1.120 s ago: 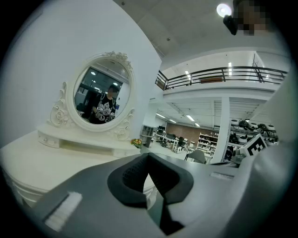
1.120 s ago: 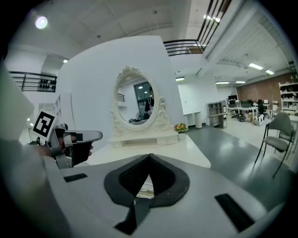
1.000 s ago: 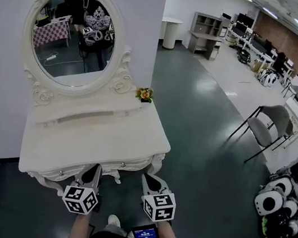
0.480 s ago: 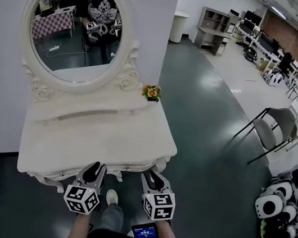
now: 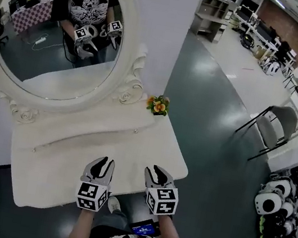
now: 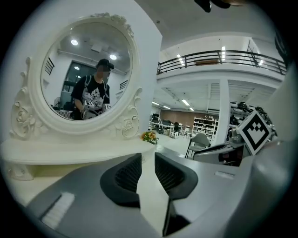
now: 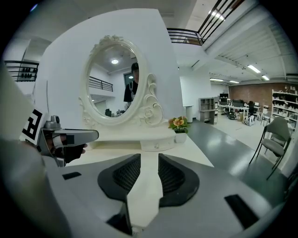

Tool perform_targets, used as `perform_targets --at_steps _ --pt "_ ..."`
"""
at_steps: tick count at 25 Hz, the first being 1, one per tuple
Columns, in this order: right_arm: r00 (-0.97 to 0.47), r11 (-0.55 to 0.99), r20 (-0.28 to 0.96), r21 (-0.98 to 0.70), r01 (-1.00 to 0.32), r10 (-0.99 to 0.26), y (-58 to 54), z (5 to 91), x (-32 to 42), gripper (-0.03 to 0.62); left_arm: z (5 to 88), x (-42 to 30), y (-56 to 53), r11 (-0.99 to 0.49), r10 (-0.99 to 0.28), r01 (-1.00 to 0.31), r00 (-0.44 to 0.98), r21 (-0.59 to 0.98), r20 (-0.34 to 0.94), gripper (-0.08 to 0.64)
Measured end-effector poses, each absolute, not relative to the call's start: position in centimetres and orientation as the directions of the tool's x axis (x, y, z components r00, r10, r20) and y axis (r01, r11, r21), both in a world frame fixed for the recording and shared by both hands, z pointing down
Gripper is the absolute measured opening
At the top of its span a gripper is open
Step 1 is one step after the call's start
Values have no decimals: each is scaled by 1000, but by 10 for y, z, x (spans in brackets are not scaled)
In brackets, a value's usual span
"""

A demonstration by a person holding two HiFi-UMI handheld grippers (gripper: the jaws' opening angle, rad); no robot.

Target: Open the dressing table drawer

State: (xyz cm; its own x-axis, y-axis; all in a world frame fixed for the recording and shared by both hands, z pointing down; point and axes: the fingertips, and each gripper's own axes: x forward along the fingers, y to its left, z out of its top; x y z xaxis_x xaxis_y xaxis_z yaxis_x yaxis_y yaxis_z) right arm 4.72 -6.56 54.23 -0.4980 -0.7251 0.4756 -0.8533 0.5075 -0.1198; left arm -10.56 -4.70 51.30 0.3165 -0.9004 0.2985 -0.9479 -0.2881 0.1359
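Note:
The white dressing table stands against the wall under its oval mirror. A low raised shelf runs along the back of the top, with a small drawer and knob near its right end, knob. Any drawers under the front edge are hidden from the head view. My left gripper and right gripper hover side by side over the front part of the top, pointing at the mirror. Both are open, with only bare tabletop between the jaws of the left gripper and the right gripper.
A small pot of flowers sits at the table's back right corner. The mirror reflects the person and both grippers. Right of the table is green floor, with a grey chair and racks of black-and-white gear further right.
Both grippers have moved forward together, from below the table's front edge to above its top. The head view has come closer to the mirror.

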Motion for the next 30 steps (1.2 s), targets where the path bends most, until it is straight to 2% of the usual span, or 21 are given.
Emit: perform_targets --at_steps 5,13,30 --pt "-462 477 490 -103 -873 -739 -120 556 15 118 545 -121 -107 -344 -864 -919 390 191 319 87" --pt "-420 451 535 -81 -889 -733 -156 573 7 118 568 -128 -153 -393 -827 -895 445 211 345 87" --pt "-454 509 590 -84 -857 -667 -204 621 -8 126 623 -128 -179 -290 -802 -911 398 292 445 86"
